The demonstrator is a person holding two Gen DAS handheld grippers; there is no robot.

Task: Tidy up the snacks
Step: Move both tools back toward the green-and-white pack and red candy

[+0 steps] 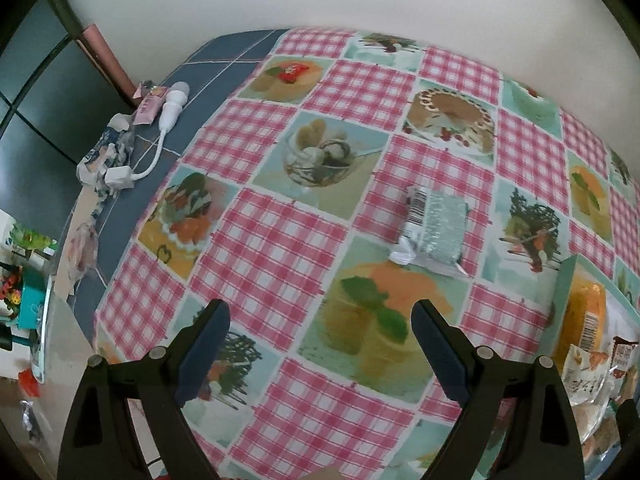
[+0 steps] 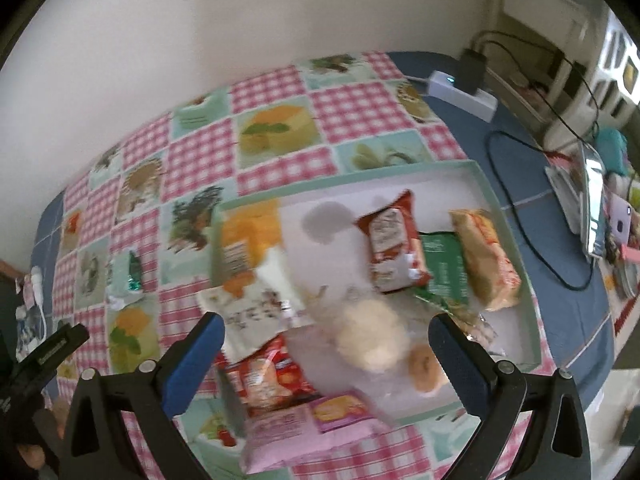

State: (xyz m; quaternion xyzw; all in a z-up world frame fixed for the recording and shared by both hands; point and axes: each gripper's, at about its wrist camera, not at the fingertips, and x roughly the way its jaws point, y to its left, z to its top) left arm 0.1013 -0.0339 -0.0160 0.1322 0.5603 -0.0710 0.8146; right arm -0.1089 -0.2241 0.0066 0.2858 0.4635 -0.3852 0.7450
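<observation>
My left gripper (image 1: 320, 320) is open and empty above the checkered tablecloth (image 1: 280, 240). A silver-green snack packet (image 1: 434, 230) lies alone on the cloth ahead of it, a little right. It also shows in the right wrist view (image 2: 128, 276). My right gripper (image 2: 326, 336) is open and empty above a shallow mint-rimmed box (image 2: 486, 184). The box holds a red packet (image 2: 390, 248), a green packet (image 2: 444, 268), a tan packet (image 2: 486, 256), an orange packet (image 2: 244, 244), buns in clear wrap (image 2: 372, 340) and pink packets (image 2: 304, 428). The box edge (image 1: 564, 288) shows at the left view's right.
A white plug and cable (image 1: 168, 112) and crumpled wrappers (image 1: 108, 156) lie on the blue table at far left. A white power strip (image 2: 460, 88) with black cables (image 2: 536, 208) sits at the far right, with clutter beyond. A wall runs behind the table.
</observation>
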